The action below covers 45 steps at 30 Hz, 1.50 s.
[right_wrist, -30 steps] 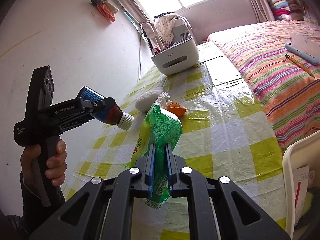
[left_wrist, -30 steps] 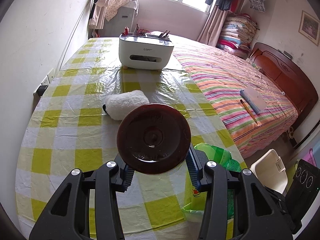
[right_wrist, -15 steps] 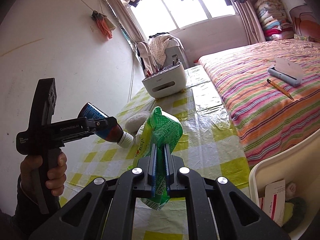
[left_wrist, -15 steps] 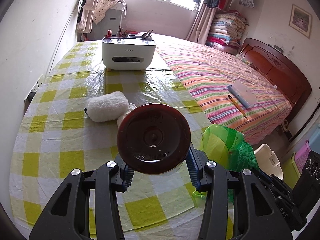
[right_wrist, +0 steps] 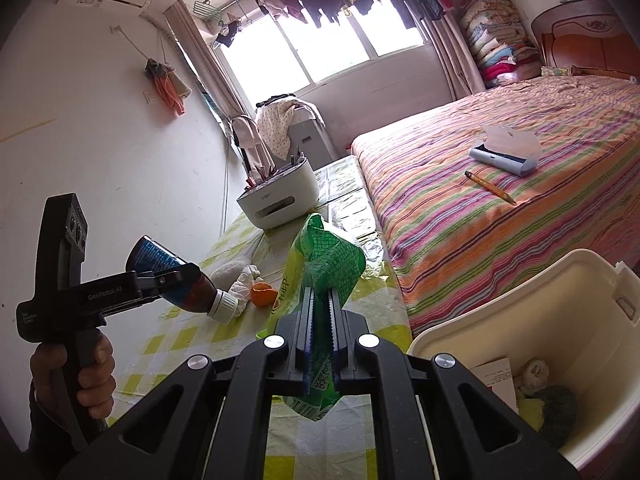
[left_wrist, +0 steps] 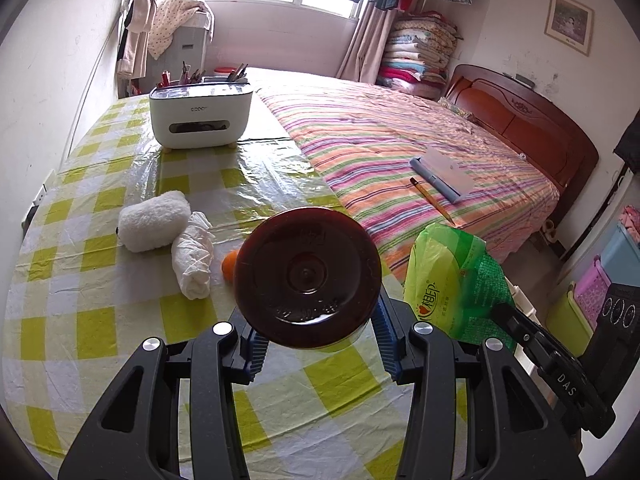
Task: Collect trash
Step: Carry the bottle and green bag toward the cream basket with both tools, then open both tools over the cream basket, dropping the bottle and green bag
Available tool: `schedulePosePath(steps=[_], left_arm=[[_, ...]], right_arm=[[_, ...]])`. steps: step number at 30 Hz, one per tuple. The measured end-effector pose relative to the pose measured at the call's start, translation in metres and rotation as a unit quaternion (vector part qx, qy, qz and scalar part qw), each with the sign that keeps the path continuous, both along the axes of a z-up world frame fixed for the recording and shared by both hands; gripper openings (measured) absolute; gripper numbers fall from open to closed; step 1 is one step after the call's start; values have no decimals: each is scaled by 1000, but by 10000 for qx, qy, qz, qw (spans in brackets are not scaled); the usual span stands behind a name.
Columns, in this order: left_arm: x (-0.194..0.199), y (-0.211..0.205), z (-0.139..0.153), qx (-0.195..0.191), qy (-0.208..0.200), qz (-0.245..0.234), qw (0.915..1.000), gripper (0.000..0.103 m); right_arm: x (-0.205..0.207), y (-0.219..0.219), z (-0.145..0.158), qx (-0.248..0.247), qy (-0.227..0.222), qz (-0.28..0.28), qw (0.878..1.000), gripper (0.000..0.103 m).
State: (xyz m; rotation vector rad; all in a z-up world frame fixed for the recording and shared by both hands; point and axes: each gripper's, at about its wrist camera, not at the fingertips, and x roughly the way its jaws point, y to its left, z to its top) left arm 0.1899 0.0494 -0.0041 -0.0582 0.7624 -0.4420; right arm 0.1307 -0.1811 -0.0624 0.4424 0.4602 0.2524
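Observation:
My left gripper [left_wrist: 316, 344] is shut on a dark cola bottle [left_wrist: 307, 277], whose round base faces the camera. The right wrist view shows that bottle [right_wrist: 180, 280] from the side, white cap pointing down-right, with a hand under the left gripper [right_wrist: 176, 282]. My right gripper [right_wrist: 320, 320] is shut on a crumpled green plastic wrapper [right_wrist: 326, 264], held above the table edge. The same wrapper [left_wrist: 452, 284] shows at the right of the left wrist view. A cream bin [right_wrist: 532, 300] with some rubbish inside stands lower right. On the checked tablecloth lie a crumpled tissue [left_wrist: 192, 256] and orange peel [right_wrist: 262, 293].
A white fluffy toy [left_wrist: 154, 220] lies beside the tissue. A white organiser box [left_wrist: 200, 118] with pens stands at the table's far end. The striped bed [left_wrist: 400, 140] runs along the table's right side, with a notebook [left_wrist: 444, 172] and pencil on it. Wall on the left.
Both grippers have swung right with their loads. The tissue and orange peel have come into the left wrist view, and the cream bin has grown large at the right wrist view's lower right.

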Motion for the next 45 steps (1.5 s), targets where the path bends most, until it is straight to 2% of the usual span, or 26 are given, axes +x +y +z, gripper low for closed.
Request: schedulePosePath(steps=[14,21,26,33,41,42,44,45], left_arm=[[-22,-57,-3,-25,94,-733,9973,44],[-35,-78,-1,-72,131,-993,9949,44],[-42,-95,0,-80,140,-1179,9929,44],[-53,-117,0,-65,147,-1407,9899,44],[-59,-140,-4,-23,192,-1590,9871,44],[-59,-143,-5,-23,206,-1611,9867,44],[-61,-148,-7,-19,233,-1667,9857,44],[-61,-151,-8,-6,245,-1695,9852,44]], right_arm=[[-27,-40,1,-119,-165,-940,9954,7],[-49,-47,6,-535,-413,-1713,9829,7],[-59,-55,6,-608,-455,-2085,9751,7],[-68,-73,2,-382,-396,-2447,9680,9],[-70,-94,-6,177,-237,-2623,9645,11],[-71,-96,-7,224,-234,-2645,9638,16],[-72,-97,-8,248,-230,-2652,9636,60],[-75,-97,-7,258,-290,-2679,9627,66]])
